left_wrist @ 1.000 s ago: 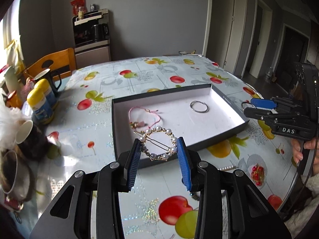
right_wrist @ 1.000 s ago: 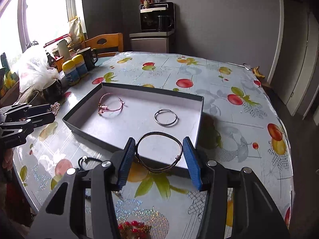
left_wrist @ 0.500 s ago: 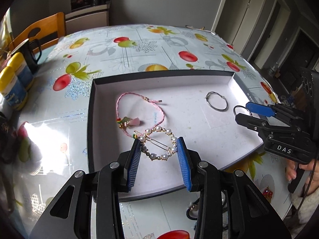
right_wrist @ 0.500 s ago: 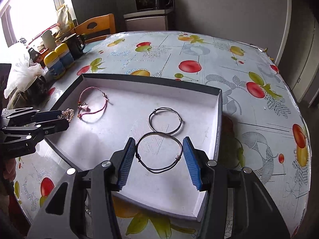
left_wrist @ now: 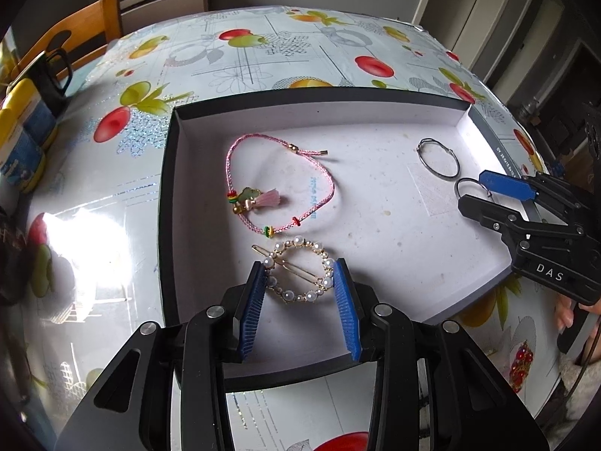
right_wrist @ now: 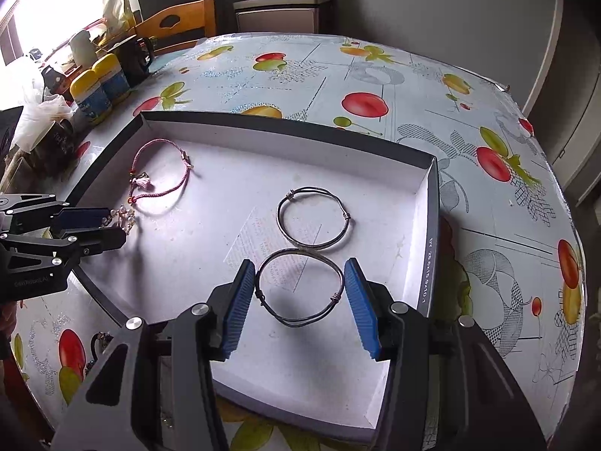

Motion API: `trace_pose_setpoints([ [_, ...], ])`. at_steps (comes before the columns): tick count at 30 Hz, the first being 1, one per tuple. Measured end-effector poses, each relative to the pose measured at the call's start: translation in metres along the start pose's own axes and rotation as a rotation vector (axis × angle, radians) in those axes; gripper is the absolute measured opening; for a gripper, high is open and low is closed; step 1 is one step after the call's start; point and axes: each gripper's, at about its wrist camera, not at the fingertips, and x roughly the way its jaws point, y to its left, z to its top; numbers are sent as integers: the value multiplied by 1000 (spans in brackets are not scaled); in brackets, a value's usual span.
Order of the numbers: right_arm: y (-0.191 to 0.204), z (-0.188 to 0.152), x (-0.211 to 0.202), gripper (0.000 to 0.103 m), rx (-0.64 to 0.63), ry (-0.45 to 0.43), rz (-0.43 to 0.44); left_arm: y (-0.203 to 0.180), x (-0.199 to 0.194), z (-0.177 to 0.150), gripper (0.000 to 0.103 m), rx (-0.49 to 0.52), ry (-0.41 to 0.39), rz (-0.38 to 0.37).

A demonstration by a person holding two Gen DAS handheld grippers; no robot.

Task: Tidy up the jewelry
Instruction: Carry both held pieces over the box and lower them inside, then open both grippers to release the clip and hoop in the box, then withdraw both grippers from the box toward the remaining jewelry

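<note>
While both grippers hang over it, a table (right_wrist: 375, 75) with a fruit-printed cloth is seen carrying a shallow dark-walled tray (right_wrist: 432, 203) with a white floor. Inside the tray, a pink cord bracelet (left_wrist: 278, 184) with a tassel is laid near the left wall, and a thin wire bangle (right_wrist: 314, 220) is laid toward the right wall. Over the tray's near edge, the left gripper (left_wrist: 299, 293) is closed on a pearl hair clip (left_wrist: 298, 270), the blue pads being pressed against opposite sides of its ring. The right gripper (right_wrist: 299, 298) is closed likewise on a second wire bangle (right_wrist: 299, 288), which is held just beside the resting one; whether the two loops touch cannot be told. Whether either held piece rests on the tray floor is not clear. Both pieces are judged light. The clip is judged stiff but delicate, since its small pearls could be knocked loose, so hold is best kept across the ring's outer rim. The bangle is judged springy and easily bent, so a gentle hold across its widest span is called for.
</note>
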Motion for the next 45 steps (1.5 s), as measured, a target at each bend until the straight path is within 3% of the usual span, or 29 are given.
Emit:
trace_pose_setpoints([
  [4,0,0,2,49,0,5,-4,1,1,0,39,-7,0,7],
  [6,0,0,3,49,0,7,-4,3,1,0,48,-16,-4,1],
  [14,-3,-2,-4,51,13,-9,6,-2,-19,-3,57,7,-68,26],
  [16,-3,-3,-11,62,23,-24,30,-5,-28,-6,63,13,-96,26],
  [20,-5,-7,-34,67,39,-78,50,-10,-53,-15,73,24,-168,18],
  [22,-8,-11,-51,84,57,-126,65,-11,-68,-22,79,27,-210,18],
  [28,-16,-25,-88,98,102,-199,77,-17,-100,-45,90,40,-301,32],
  [34,-22,-44,-117,97,113,-249,46,-27,-120,-64,94,42,-386,58],
  [40,-24,-67,-135,97,122,-280,47,-35,-127,-80,95,62,-399,78],
  [45,-22,-94,-140,97,123,-270,50,-39,-121,-105,95,57,-382,32],
])
